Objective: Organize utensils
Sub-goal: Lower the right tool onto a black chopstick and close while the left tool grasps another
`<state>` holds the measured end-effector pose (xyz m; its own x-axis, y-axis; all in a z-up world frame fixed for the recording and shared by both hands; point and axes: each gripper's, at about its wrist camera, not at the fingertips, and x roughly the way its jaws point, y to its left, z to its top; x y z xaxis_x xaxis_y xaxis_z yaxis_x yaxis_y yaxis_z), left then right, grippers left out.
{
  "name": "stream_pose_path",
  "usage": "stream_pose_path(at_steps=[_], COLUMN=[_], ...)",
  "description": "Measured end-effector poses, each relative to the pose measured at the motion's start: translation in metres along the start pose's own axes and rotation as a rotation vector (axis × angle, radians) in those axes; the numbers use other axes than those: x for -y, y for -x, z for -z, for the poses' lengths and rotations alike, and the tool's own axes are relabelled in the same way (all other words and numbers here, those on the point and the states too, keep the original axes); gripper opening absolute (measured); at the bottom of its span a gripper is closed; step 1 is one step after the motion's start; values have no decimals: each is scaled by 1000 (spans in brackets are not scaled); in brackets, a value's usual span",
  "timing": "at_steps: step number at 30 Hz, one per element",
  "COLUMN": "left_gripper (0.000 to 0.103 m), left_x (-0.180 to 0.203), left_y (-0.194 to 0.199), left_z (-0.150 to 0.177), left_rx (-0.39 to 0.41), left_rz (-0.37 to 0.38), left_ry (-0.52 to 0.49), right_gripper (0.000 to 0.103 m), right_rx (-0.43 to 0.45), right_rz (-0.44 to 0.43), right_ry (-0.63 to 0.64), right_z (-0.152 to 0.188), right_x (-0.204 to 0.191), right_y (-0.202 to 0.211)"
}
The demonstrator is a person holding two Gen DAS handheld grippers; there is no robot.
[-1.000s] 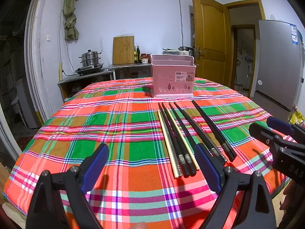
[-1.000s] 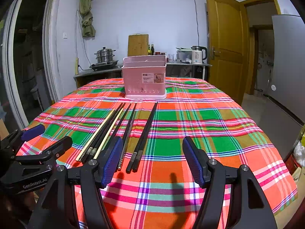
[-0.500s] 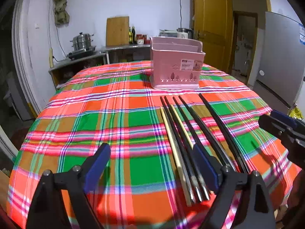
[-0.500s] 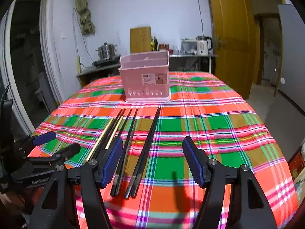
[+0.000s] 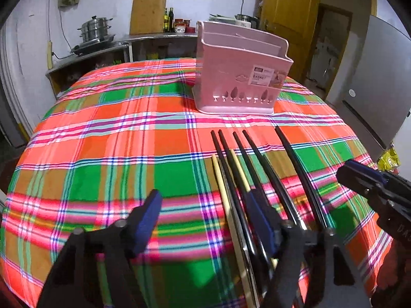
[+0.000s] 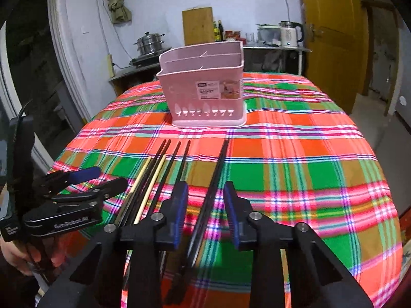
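Right gripper: jaws half-open, straddling the rightmost black chopstick pair, empty.
Pair axis: near-to-far, toward the pink basket.
Left gripper: wide open, empty.

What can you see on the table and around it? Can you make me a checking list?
Surface: round table under a plaid tablecloth, orange, green and pink.
Job's things: pink utensil basket upright at the far side, nothing seen in it; black chopsticks and pale wooden chopsticks lying in a row before it.
Clutter: nothing seen.
Grippers: left gripper open, above the left chopsticks; right gripper open, its fingers either side of the rightmost black pair.
Cables: a wire down the wall behind the steamer pot.
Surroundings: cutting board, kettle, wooden door, fridge.
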<state>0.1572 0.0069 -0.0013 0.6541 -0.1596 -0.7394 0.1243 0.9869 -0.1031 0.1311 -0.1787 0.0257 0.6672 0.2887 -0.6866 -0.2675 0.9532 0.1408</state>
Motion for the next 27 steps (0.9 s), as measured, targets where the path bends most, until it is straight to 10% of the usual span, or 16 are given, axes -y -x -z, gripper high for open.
stream_pose_path(at_steps=[27], left_gripper=[35], left_x=[-1], left_y=[-60], left_z=[-48], left_rx=[-94], left_rz=[43], left_ry=[-5], right_gripper=[9], right_rx=[-141], right_rz=[23], right_ry=[-40], right_z=[-22], right_x=[24], right_y=[-71])
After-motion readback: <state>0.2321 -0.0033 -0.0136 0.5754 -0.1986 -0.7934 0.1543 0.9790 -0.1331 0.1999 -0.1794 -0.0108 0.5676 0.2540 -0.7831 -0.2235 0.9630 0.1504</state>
